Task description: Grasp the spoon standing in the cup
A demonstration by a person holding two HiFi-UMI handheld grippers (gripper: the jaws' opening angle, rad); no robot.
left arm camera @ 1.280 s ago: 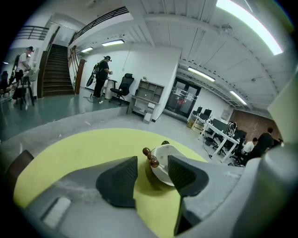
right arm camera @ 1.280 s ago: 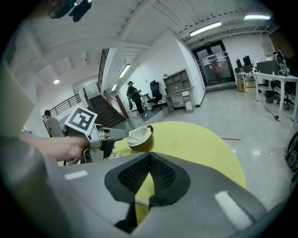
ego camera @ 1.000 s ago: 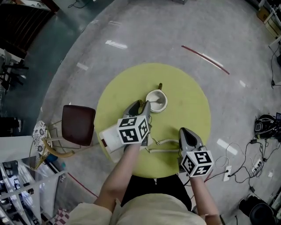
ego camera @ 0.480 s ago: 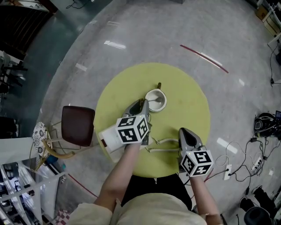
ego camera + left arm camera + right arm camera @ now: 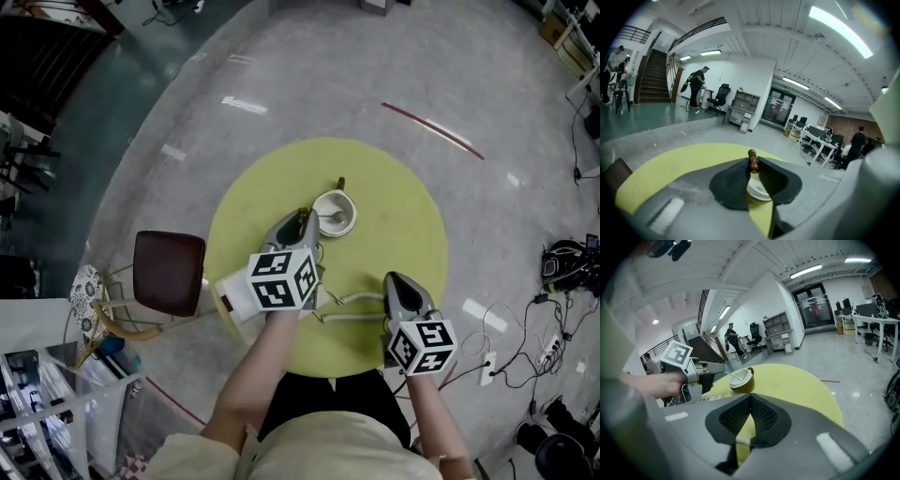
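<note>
Here, seen from the head view, a dark brown chair stands on the grey floor just off the left edge of a round yellow surface. Next to it, the person's left arm reaches over the surface, and the left tool points at the near-left side of the cup. Its jaws have just been closing and now stand clamped on the thin handle of the spoon. The spoon's bowl rests inside the cup, and its handle leans out toward that tool. In the left gripper view the pads are drawn close, with the cup's white inside showing through the gap below them and a brown knob just above their tips; whether that knob belongs to the cup or the spoon cannot be told. The cup sits a little beyond the middle of the surface. Nearer the person, a white cable lies in loose bends between the two tools. At the right, the right tool hovers low over the near edge with its jaws together and gripping nothing, the cable lying on the surface beneath them. Beyond it, a red line crosses the floor.
</note>
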